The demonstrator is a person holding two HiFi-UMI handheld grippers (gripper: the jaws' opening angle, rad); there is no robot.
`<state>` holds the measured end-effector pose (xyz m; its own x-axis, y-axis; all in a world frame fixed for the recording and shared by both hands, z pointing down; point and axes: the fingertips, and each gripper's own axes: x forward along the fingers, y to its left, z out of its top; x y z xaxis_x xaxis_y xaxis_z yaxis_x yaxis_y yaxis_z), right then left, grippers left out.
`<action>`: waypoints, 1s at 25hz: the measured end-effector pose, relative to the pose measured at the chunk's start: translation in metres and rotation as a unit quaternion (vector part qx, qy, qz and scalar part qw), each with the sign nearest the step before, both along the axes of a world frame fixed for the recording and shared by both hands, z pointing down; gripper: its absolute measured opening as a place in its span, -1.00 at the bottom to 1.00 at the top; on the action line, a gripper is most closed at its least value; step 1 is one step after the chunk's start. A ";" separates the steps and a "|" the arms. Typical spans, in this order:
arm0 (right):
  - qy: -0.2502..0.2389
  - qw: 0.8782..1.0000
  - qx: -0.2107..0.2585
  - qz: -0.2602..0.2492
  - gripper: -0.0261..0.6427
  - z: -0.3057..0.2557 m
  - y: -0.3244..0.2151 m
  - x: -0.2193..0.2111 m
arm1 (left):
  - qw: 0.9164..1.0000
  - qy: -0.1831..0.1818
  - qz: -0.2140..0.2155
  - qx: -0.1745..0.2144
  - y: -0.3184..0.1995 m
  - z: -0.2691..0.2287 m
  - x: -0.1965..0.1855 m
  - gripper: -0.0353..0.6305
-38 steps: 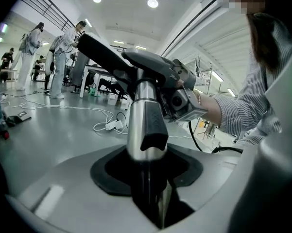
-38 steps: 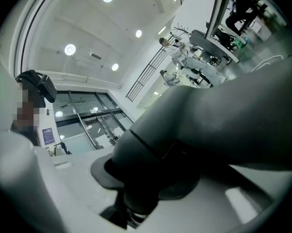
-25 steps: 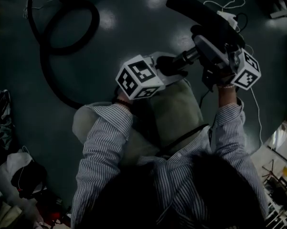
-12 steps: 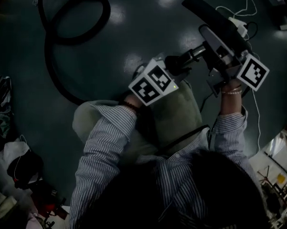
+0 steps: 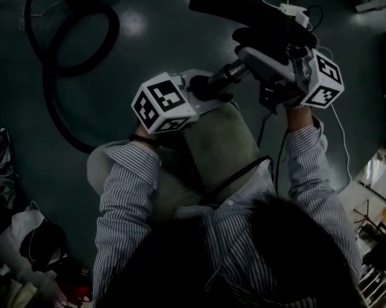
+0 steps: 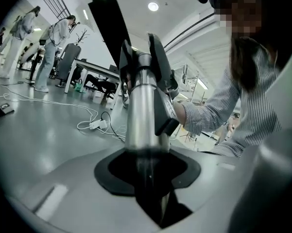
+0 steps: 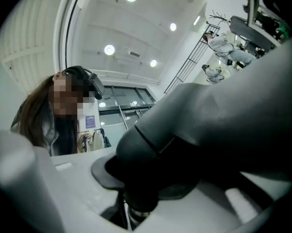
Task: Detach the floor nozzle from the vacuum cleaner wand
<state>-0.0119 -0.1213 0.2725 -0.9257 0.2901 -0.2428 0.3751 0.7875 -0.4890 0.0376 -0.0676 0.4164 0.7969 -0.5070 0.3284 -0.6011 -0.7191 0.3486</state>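
Observation:
In the head view the vacuum's metal wand (image 5: 219, 79) runs from my lap up into the grey neck (image 5: 264, 58) of the black floor nozzle (image 5: 241, 6). My left gripper (image 5: 202, 90) has the wand tube (image 6: 141, 106) between its jaws, which are closing with the pads against it. The black nozzle bar (image 6: 111, 25) rises beyond that tube. My right gripper (image 5: 279, 69) is shut on the dark grey nozzle neck (image 7: 184, 125), which fills the right gripper view. Nozzle and wand are joined.
A black hose (image 5: 70, 47) lies coiled on the floor at the upper left. A white power strip with cables (image 5: 294, 13) lies by the nozzle. Bags (image 5: 29, 233) sit at the lower left. People stand by tables (image 6: 53, 47) far off.
Both grippers with the wand and nozzle now sit further left and higher in the head view, and the nozzle bar points more to the left. Both grips look unchanged.

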 end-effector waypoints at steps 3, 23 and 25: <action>0.016 1.000 -0.008 0.023 -0.50 0.004 0.000 -0.012 | 1.000 -0.002 -0.017 0.008 0.000 0.003 -0.008 -0.49; 0.029 0.968 -0.115 0.220 -0.49 0.065 -0.049 0.012 | 0.992 -0.092 -0.051 -0.070 -0.025 0.061 0.002 -0.50; 0.031 0.969 -0.114 0.218 -0.49 0.064 -0.049 0.011 | 0.992 -0.092 -0.050 -0.070 -0.026 0.061 0.001 -0.50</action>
